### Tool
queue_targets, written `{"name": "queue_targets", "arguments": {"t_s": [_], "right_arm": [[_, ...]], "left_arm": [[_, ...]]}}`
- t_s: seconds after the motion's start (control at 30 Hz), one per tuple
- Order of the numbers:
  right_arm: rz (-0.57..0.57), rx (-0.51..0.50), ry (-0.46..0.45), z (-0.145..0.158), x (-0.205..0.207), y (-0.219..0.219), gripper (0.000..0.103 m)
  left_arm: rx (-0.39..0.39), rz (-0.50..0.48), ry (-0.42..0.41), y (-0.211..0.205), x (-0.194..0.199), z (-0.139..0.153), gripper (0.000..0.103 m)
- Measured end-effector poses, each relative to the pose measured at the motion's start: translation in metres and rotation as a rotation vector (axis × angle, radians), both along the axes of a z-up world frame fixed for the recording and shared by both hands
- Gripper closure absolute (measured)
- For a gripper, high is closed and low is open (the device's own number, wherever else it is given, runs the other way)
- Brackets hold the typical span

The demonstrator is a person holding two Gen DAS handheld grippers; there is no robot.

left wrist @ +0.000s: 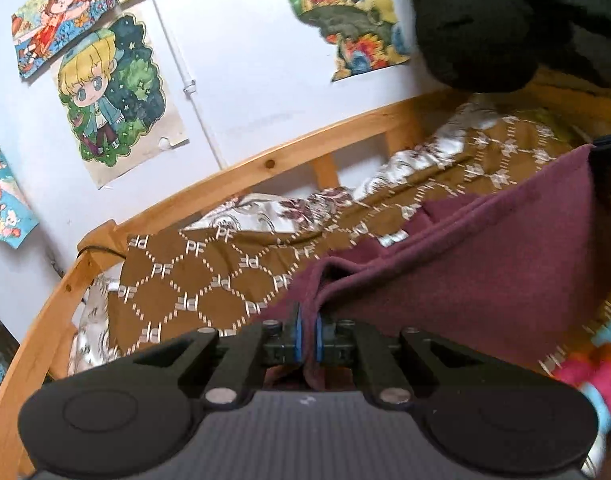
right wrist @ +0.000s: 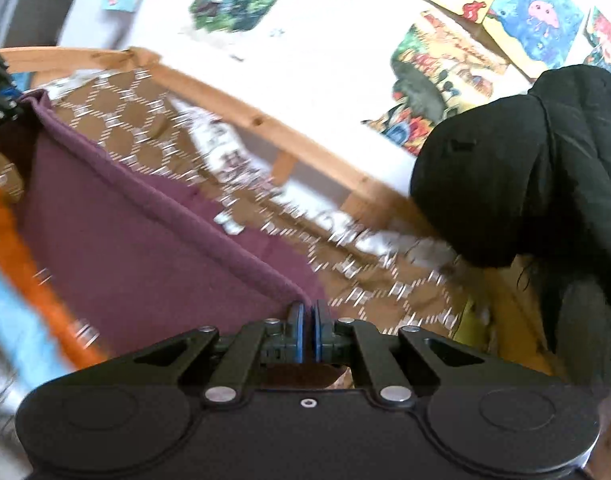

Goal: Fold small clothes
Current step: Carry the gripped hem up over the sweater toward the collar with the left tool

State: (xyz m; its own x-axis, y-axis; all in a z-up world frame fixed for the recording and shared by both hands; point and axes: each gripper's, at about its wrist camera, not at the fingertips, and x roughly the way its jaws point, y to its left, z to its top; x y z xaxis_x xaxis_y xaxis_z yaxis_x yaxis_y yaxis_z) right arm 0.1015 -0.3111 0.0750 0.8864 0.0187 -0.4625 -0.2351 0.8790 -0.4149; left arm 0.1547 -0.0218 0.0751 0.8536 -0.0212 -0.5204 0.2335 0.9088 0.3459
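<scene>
While both tools are clamping down, the left hand-held gripper is pinching one corner of the maroon cloth between its nearly closed blue pads, and the right hand-held gripper is pinching the opposite corner the same way. Between them the cloth is hanging stretched above the brown patterned bedspread, its hemmed top edge running as the long axis from one gripper to the other. Beyond the cloth, the wooden bed rail is curving past, with a black garment further off and drawings on the wall behind.
</scene>
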Motion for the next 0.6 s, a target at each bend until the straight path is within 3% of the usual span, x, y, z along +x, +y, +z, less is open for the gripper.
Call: {"name": "queue_targets", "arguments": {"t_s": [0.13,0.33,0.6], "right_arm": [[-0.075,0.089,-0.004,-0.007,0.069,0.009,0.098],[-0.174,0.106,0.021,-0.045,0.155,0.025,0.098],[-0.218,0.176,0.02,-0.098,0.21,0.023,0.098]], "left_arm": [[-0.01,0.036,0.015,0.003,0.065,-0.015,0.096],[0.022,0.059,0.043,-0.007,0.141,-0.054,0.096],[-0.114,0.135,0.154,-0.001,0.199,-0.102,0.095]]}}
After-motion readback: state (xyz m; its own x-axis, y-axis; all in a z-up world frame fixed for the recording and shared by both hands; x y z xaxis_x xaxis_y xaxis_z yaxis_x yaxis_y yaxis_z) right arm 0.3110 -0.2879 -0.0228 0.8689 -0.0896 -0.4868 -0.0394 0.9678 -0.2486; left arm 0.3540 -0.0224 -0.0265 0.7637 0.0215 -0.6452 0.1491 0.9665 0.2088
